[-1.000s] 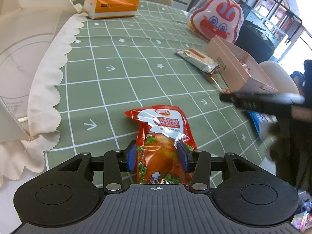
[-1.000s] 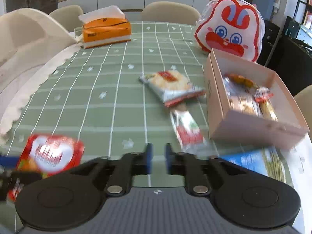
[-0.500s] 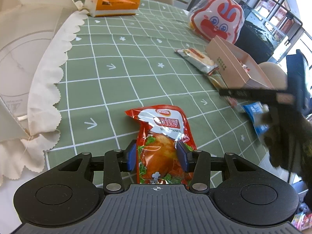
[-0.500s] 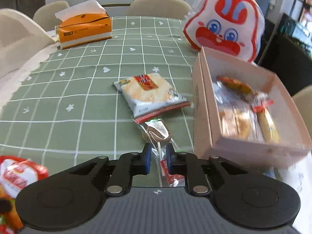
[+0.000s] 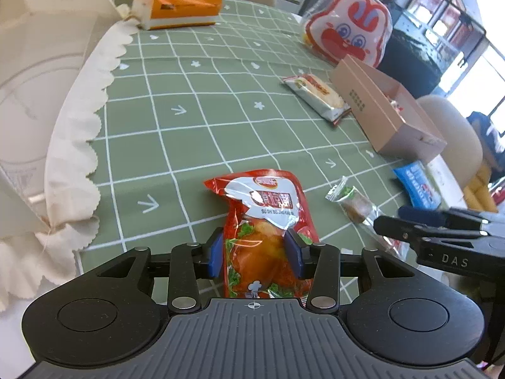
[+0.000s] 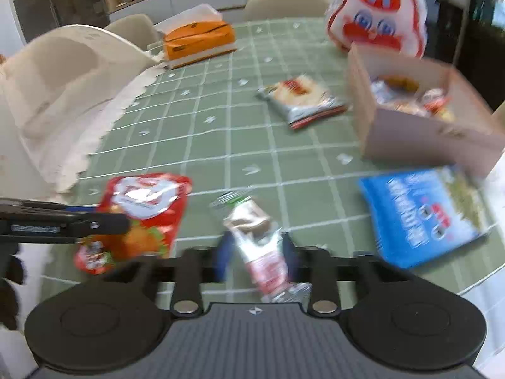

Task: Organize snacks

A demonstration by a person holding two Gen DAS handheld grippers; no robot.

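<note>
My left gripper (image 5: 255, 254) is shut on a red chicken snack pouch (image 5: 265, 221), which lies on the green checked tablecloth; the pouch also shows in the right wrist view (image 6: 139, 208). My right gripper (image 6: 257, 252) is open, its fingers either side of a small clear-wrapped snack (image 6: 262, 246), which also shows in the left wrist view (image 5: 353, 203). The right wrist view is blurred. The pink cardboard box (image 6: 419, 135) holds several snacks at the right. A rice cracker pack (image 6: 301, 99) and a blue packet (image 6: 419, 214) lie on the cloth.
An orange tissue box (image 5: 180, 6) stands at the far side. A red-and-white rabbit bag (image 5: 350, 31) sits behind the box. A white scalloped cloth over a chair (image 5: 63, 110) borders the left. The table edge runs close at the near right.
My right gripper has opened and swung back and down to straddle the small clear-wrapped snack. My left gripper keeps its hold on the red pouch, nearly still.
</note>
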